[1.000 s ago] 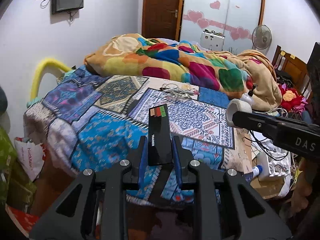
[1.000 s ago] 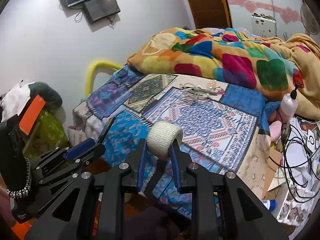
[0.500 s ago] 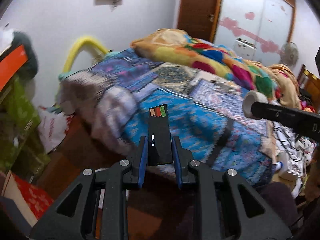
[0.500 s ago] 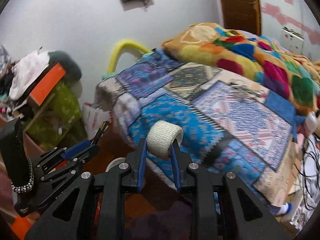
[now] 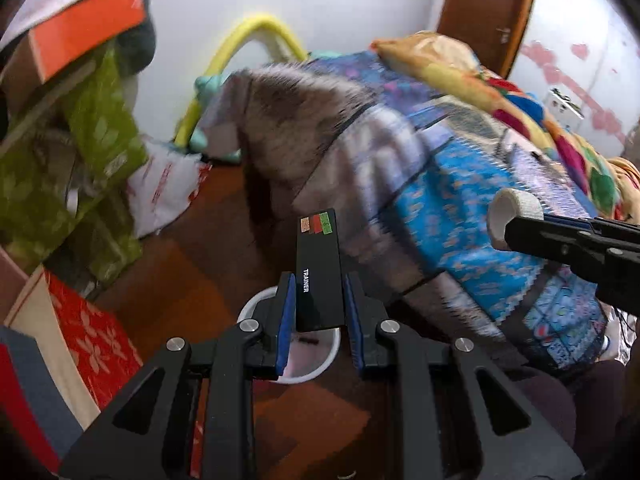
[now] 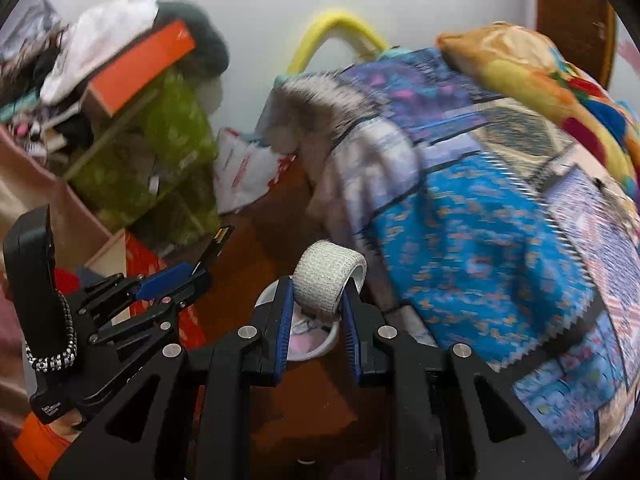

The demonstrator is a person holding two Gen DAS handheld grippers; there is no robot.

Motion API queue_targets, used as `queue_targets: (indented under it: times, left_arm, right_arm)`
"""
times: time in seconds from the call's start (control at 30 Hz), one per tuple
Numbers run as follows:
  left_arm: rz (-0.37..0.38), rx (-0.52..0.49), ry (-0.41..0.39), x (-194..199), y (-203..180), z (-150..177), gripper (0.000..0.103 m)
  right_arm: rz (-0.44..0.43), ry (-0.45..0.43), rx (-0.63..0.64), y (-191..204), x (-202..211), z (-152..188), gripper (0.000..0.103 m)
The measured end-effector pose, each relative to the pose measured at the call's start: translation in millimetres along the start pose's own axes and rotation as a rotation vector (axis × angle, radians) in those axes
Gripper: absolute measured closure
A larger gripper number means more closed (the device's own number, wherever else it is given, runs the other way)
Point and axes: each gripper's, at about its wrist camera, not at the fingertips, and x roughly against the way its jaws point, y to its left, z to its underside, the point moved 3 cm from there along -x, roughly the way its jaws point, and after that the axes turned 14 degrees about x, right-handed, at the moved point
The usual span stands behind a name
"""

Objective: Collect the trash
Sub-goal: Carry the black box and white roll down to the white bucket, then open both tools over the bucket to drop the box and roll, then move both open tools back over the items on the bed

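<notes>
Both grippers have swung off the bed (image 5: 460,208) to hang over the white bin (image 5: 256,304) on the floor, left gripper (image 5: 319,304) clamped on the black box (image 5: 319,272), right gripper (image 6: 316,312) on the tape roll (image 6: 326,280), so dropping looks next.

The black box (image 5: 319,276) between the blue pads (image 5: 286,322) of the left gripper (image 5: 319,300) bears the white word "TRAINER", printed along its length, and three small squares at its far end, orange, red and green, whose marks are too small to read. The white bag (image 5: 166,188) on the floor has red lettering, blurred beyond reading. White print low on the left gripper's handle (image 6: 50,408), seen from the right wrist, is too small to make out.
</notes>
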Motion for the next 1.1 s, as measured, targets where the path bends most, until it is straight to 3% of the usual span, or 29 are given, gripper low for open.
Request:
queue_targets:
  times: [0.23,0.53,0.63,0.7,0.8,1.1]
  left_arm:
    - [-0.07,0.082,0.097,-45,49,15,0.079]
    - [-0.111,0.126,0.182,-87,75,24,0.079]
    - [-0.105,0.13,0.182,-92,72,20,0.079]
    - [-0.104,0.125,0.178,-95,68,16,0.079]
    - [-0.11,0.105,0.173,-101,62,12,0.079]
    - [-0.124,0.119,0.215,-114,57,7,0.073]
  right_arm:
    - [-0.036,0.107,0.076,30,-64,-9,0.082]
    - [-0.131,0.21,0.086,45,-125,-13,0.081]
    - [-0.2,0.213,0.033,41,-133,-19,0.081]
    - [-0.218,0.219,0.005,37,-137,-22,0.073]
    - [-0.198,0.222,-0.002,33,-139,-24,0.067]
    - [-0.176,0.226,0.011,25,-129,-19,0.067]
